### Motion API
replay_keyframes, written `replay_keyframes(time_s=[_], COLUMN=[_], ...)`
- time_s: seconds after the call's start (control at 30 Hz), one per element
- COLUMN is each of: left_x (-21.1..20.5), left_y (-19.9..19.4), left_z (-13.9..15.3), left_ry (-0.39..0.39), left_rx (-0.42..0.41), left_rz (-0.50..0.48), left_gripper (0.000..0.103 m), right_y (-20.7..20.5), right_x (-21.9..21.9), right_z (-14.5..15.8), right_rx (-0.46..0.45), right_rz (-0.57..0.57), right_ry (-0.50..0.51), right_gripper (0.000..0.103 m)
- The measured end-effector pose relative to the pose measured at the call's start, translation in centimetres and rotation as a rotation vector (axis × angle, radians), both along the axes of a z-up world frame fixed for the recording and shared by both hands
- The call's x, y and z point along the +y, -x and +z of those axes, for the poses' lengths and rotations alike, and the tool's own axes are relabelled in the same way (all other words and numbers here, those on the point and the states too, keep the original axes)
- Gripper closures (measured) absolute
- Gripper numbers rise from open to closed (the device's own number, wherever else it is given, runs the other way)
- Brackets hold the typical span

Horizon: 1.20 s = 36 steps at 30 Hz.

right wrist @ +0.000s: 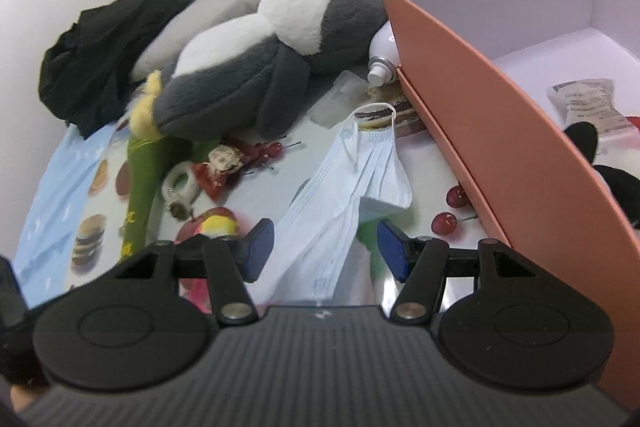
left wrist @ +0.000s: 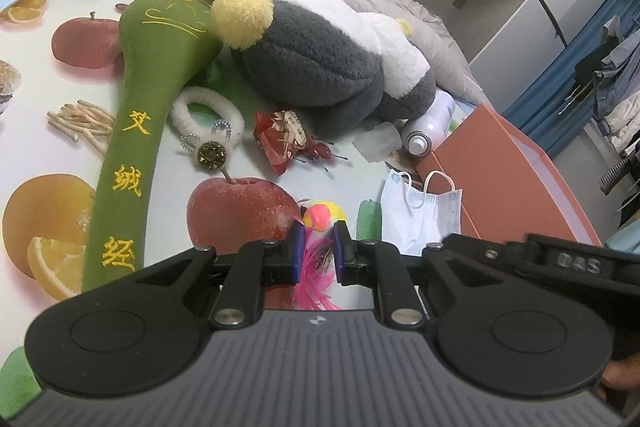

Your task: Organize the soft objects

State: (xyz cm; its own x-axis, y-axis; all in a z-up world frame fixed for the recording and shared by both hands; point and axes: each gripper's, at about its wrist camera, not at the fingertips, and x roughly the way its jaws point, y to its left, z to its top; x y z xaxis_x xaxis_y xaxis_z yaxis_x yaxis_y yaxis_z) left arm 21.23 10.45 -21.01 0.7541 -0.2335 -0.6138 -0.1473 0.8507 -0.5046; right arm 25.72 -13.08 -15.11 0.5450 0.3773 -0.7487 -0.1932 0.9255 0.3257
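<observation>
Masks [right wrist: 340,195], pale blue and bunched, hang and lie between the blue pads of the right gripper [right wrist: 324,247], whose jaws stand apart with no pad clearly pressing the fabric. The orange box [right wrist: 472,107] sits at three o'clock, a penguin plush [right wrist: 248,67] at eleven. The left gripper [left wrist: 316,247] is clamped on a pink feather toy [left wrist: 316,267], the green plush mallet [left wrist: 132,131] at ten o'clock. Likely risks: only one layer or an ear loop gets caught, and the loose stack slips or snags on the box wall.
</observation>
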Motion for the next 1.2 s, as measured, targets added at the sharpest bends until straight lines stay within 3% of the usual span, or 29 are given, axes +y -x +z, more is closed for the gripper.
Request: replay_keyframes(time_s=[0.07, 0.1, 0.13, 0.23, 0.63, 1.2], left_x=[-0.1, -0.2, -0.3, -0.4, -0.4, -2.1], left_y=[0.0, 0.0, 0.0, 0.0, 1.8, 5.2], left_z=[0.0, 0.0, 0.1, 0.4, 5.2, 11.8], left_ry=[-0.006, -0.011, -0.016, -0.023, -0.064, -0.11], left_rx=[0.002, 0.003, 0.005, 0.003, -0.017, -0.07], left_rz=[-0.003, -0.004, -0.005, -0.003, 0.046, 0.033], left_gripper=[0.085, 0.085, 0.085, 0.085, 0.085, 0.085], right_y=[-0.6, -0.9, -1.2, -1.5, 1.7, 2.9], right_x=[0.3, 0.4, 0.6, 1.2, 2.3, 0.4], right_z=[-0.5, -0.8, -1.1, -1.3, 4.2, 10.9], right_rx=[0.017, 0.023, 0.031, 0.042, -0.11, -0.188], right_rz=[-0.008, -0.007, -0.003, 0.02, 0.151, 0.144], right_ry=[0.012, 0.019, 0.036, 0.072, 0.065, -0.045], right_gripper=[0.05, 0.059, 0.074, 0.094, 0.096, 0.096])
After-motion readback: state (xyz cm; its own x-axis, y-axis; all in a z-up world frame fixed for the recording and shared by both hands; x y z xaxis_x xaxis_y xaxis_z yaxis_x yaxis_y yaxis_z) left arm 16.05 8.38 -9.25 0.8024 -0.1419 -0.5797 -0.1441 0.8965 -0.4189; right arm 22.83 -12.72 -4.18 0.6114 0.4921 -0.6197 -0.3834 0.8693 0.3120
